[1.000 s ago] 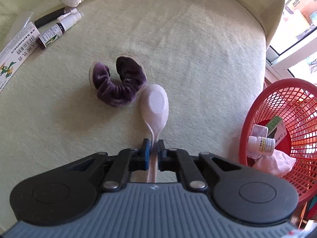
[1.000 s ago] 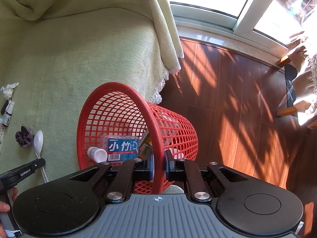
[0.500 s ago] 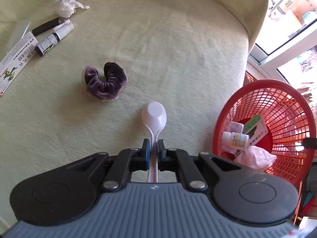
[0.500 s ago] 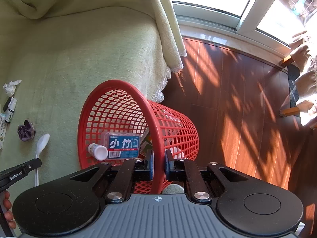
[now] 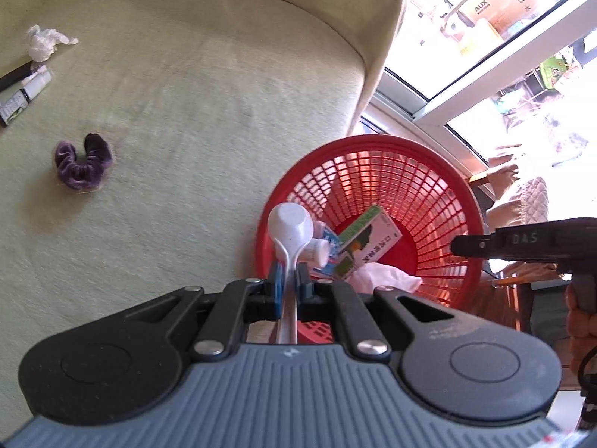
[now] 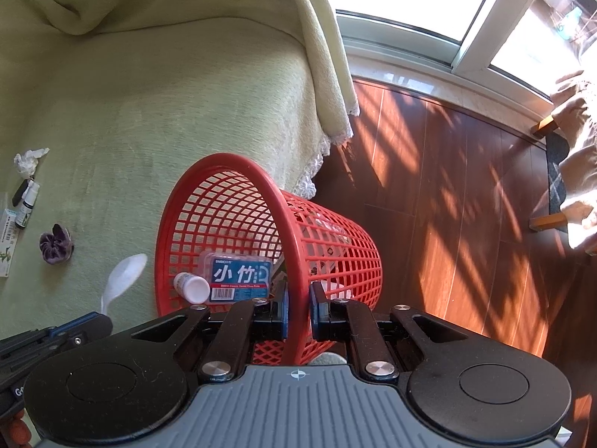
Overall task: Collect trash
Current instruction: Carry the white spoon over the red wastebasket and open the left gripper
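In the left wrist view, the left hand-held gripper is clamping the handle of a white plastic spoon between its blue pads. The spoon's bowl is pointing ahead and overlapping the near rim of the red mesh basket, which is lying just ahead and to the right. Inside the basket are sitting a green-and-white box, a small white bottle and some crumpled paper. Well ahead to the left, a purple scrunchie is resting on the pale green sofa cover, with a crumpled tissue farther off.

In the right wrist view, the right hand-held gripper is gripping the basket's red rim, its pads pressing on either side. A blue-labelled plastic case and the bottle are lying inside, just ahead. To the left, the spoon is hanging above the cover, beside the basket's mouth.
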`<action>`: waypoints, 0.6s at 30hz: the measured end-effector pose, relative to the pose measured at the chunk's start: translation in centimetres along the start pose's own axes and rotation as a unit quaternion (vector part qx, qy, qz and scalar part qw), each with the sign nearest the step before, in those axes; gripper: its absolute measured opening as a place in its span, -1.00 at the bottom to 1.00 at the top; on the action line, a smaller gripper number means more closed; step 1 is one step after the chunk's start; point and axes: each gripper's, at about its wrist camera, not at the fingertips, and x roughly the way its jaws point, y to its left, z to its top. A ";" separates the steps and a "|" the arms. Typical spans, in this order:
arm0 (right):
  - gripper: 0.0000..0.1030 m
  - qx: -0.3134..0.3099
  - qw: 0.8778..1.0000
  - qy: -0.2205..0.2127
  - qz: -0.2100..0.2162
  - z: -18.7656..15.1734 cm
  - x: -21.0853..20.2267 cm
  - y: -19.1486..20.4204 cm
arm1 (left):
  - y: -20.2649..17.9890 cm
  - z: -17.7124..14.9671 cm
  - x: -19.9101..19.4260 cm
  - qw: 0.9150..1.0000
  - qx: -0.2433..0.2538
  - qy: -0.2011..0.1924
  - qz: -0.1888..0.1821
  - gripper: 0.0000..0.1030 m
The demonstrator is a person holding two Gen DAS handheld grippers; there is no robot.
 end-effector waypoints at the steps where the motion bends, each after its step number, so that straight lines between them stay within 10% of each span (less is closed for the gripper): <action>1: -0.84 -0.001 1.000 0.000 0.001 0.0 -0.1 -0.1 | -0.7 0.0 0.2 1.000 0.003 0.001 -0.008 -0.93; 8: -0.84 -0.005 1.000 -0.002 0.005 0.0 -0.2 0.1 | -3.9 0.4 0.9 0.998 0.004 0.004 -0.066 -0.86; 18: -0.84 -0.003 1.000 -0.003 0.007 0.0 -0.2 0.0 | -2.4 0.3 0.4 1.000 0.006 0.003 -0.030 -0.67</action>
